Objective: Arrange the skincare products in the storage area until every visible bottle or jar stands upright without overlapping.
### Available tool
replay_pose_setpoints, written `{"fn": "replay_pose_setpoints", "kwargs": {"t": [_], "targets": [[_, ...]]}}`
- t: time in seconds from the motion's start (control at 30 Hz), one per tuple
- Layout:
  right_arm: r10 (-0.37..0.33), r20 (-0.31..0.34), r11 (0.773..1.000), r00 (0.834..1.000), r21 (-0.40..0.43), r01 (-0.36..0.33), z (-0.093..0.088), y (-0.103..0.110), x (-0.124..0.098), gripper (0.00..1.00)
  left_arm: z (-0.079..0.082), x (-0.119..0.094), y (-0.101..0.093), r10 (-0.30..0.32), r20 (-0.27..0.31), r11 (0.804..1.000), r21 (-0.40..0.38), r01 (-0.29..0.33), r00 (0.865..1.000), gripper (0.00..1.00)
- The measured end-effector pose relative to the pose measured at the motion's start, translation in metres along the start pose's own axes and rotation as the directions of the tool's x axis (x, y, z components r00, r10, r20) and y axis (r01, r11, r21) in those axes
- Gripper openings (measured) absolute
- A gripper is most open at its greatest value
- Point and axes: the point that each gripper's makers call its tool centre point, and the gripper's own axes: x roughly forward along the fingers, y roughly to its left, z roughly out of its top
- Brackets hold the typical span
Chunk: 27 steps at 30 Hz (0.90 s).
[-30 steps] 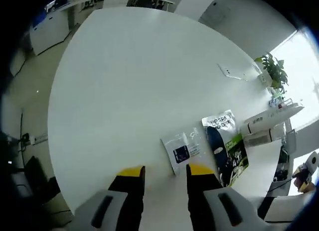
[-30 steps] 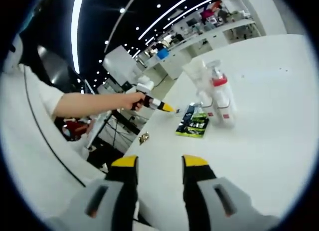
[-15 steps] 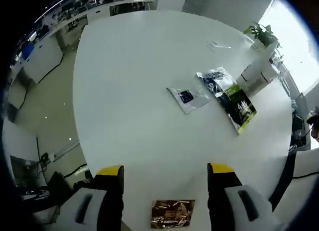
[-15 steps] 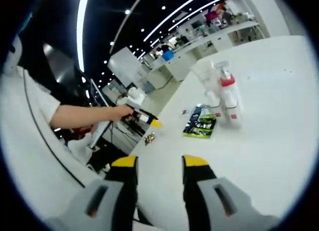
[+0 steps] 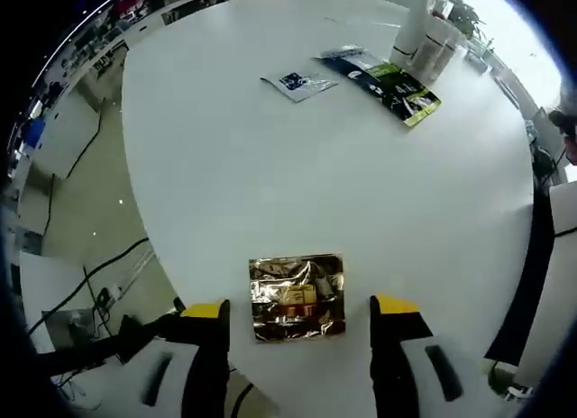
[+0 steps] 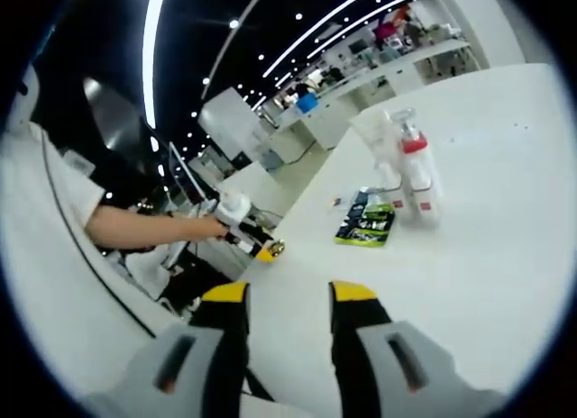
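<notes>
In the left gripper view, the left gripper (image 5: 299, 308) hangs over the white round surface (image 5: 270, 166) with jaws spread wide — a crinkled gold foil sachet (image 5: 297, 296) lies between them, ungrasped. The right gripper (image 6: 288, 295) is released too; white red-capped bottles (image 6: 413, 177) stand upright beside a flat green-and-black pouch (image 6: 367, 223).

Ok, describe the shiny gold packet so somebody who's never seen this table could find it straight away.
Start at the big round white table and go to the edge nearest the left gripper. The gold foil packet lies flat there, between that gripper's open yellow-tipped jaws. It is crinkled metallic gold, unlike the white sachet and the green-and-black pouch at the far side.
</notes>
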Motion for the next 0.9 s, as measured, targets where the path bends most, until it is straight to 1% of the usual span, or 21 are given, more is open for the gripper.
{"fn": "replay_pose_setpoints", "kwargs": {"t": [0.07, 0.2, 0.27, 0.33, 0.4, 0.47, 0.53, 0.57, 0.67, 0.9], "targets": [[-0.001, 0.002, 1.000, 1.000, 0.001, 0.001, 0.000, 0.000, -0.001, 0.33, 0.003, 0.001, 0.004, 0.015, 0.011, 1.000, -0.019, -0.015, 1.000, 0.58], [-0.007, 0.005, 1.000, 1.000, -0.001, 0.007, -0.002, 0.000, -0.004, 0.33, 0.004, 0.001, 0.003, 0.019, 0.006, 1.000, -0.024, -0.019, 1.000, 0.57], [-0.010, 0.010, 1.000, 1.000, 0.001, 0.010, -0.002, -0.001, -0.004, 0.33, 0.005, 0.001, -0.001, 0.016, 0.024, 1.000, -0.021, -0.016, 1.000, 0.51], [-0.014, 0.014, 1.000, 1.000, 0.007, 0.014, -0.003, -0.002, -0.004, 0.33, 0.006, 0.000, -0.006, 0.012, 0.045, 1.000, -0.009, -0.011, 0.999, 0.42], [-0.013, 0.016, 1.000, 1.000, 0.008, 0.013, -0.003, -0.002, -0.004, 0.33, 0.007, -0.001, -0.009, 0.017, 0.055, 1.000, -0.020, -0.016, 0.998, 0.41], [-0.010, 0.013, 1.000, 1.000, 0.004, 0.010, -0.003, -0.001, -0.003, 0.33, 0.007, 0.000, -0.009, 0.022, 0.071, 0.998, -0.060, -0.017, 0.997, 0.41], [-0.008, 0.010, 1.000, 1.000, 0.003, 0.008, -0.004, 0.000, -0.003, 0.33, 0.007, 0.000, -0.008, 0.024, 0.076, 0.998, -0.062, -0.019, 0.997, 0.41], [-0.006, 0.009, 1.000, 1.000, 0.001, 0.006, -0.004, 0.001, -0.003, 0.33, 0.008, 0.001, -0.009, 0.025, 0.082, 0.997, -0.075, -0.019, 0.996, 0.41], [-0.006, 0.007, 1.000, 1.000, -0.002, 0.006, -0.005, 0.001, -0.004, 0.33, 0.008, 0.000, -0.011, 0.029, 0.096, 0.996, -0.089, -0.020, 0.995, 0.41], [-0.007, 0.007, 1.000, 1.000, -0.004, 0.007, -0.006, 0.000, -0.007, 0.32, 0.009, 0.001, -0.016, 0.029, 0.102, 0.995, -0.096, -0.020, 0.994, 0.40]]}}
